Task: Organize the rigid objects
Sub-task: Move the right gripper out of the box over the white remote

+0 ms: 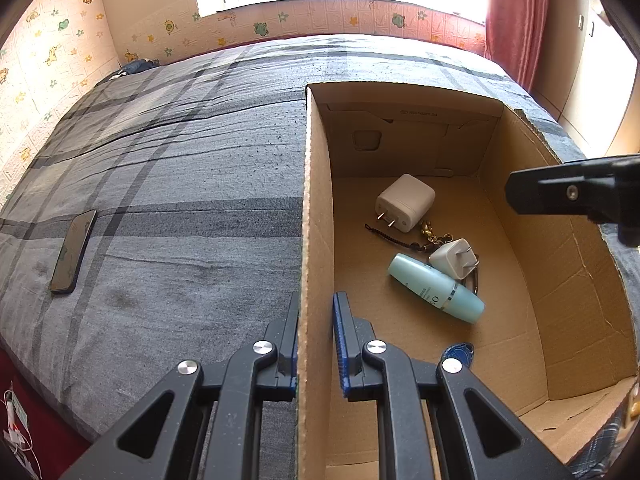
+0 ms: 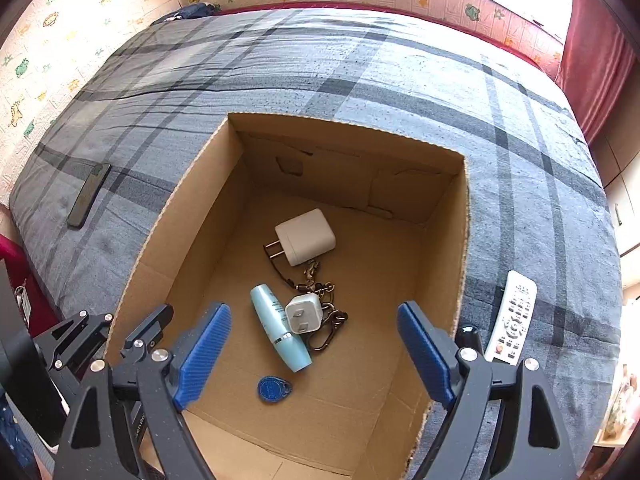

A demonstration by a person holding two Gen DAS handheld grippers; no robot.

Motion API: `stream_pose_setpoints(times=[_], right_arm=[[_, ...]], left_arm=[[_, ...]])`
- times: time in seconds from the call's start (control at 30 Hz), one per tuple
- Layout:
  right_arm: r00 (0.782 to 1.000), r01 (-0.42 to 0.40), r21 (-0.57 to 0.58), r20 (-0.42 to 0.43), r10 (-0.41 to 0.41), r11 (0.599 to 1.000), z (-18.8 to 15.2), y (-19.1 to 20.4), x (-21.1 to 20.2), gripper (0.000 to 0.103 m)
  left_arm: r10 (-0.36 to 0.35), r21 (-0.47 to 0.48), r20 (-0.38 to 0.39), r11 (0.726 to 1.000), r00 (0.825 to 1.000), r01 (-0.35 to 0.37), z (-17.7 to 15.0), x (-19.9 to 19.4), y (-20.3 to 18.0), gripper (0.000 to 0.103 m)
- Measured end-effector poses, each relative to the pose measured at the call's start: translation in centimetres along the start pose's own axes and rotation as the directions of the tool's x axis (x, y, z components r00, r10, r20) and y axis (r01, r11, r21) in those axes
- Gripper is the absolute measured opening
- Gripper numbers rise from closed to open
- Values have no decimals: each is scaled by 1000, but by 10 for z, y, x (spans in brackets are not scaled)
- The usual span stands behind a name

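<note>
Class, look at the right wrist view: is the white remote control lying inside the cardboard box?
No. The remote control lies on the plaid bedcover outside the cardboard box, beside its right wall.

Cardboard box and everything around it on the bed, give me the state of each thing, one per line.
Cardboard box: open-topped, left wall clamped.
Left gripper: shut on the box wall.
Right gripper: jaws wide open, empty, above the box.
Large white charger: lying in the box.
Small white charger: in the box, prongs up.
Teal bottle: lying down, capped.
Blue key fob: flat on the box floor.
Phone: on the bed, outside.
Remote: on the bed, outside.
</note>
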State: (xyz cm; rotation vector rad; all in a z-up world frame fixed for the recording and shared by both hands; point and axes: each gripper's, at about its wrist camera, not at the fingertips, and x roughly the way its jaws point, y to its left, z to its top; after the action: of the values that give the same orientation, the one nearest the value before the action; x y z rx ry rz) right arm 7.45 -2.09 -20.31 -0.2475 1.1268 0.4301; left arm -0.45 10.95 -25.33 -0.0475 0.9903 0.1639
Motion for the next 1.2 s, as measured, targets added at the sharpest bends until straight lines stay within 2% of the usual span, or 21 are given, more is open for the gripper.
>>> stream_pose_setpoints(times=[0.1,0.27,0.6,0.77,1.2], right_arm=[[1000,4,19,23,-5,1000,-1,-8,-12,100],[998,34,47,47,-36,998,-2,-25,-28,103],[995,69,124,66,-77,990,-11,-62,-44,103],[994,93,146,47,-101,985,-21,-81,-41,103],[978,183,265,45,-202,947,-48,-134,-36,103]], left_arm=[[0,-1,0,1000,1000,0,0,0,0,15],[3,2,-1,1000,1000,-3,0,0,0,15],[5,5,-2,1000,1000,-5,1,-1,0,15],[6,5,-1,1000,1000,-6,0,-1,-1,15],[6,5,-2,1000,1000,-6,0,-1,0,15]])
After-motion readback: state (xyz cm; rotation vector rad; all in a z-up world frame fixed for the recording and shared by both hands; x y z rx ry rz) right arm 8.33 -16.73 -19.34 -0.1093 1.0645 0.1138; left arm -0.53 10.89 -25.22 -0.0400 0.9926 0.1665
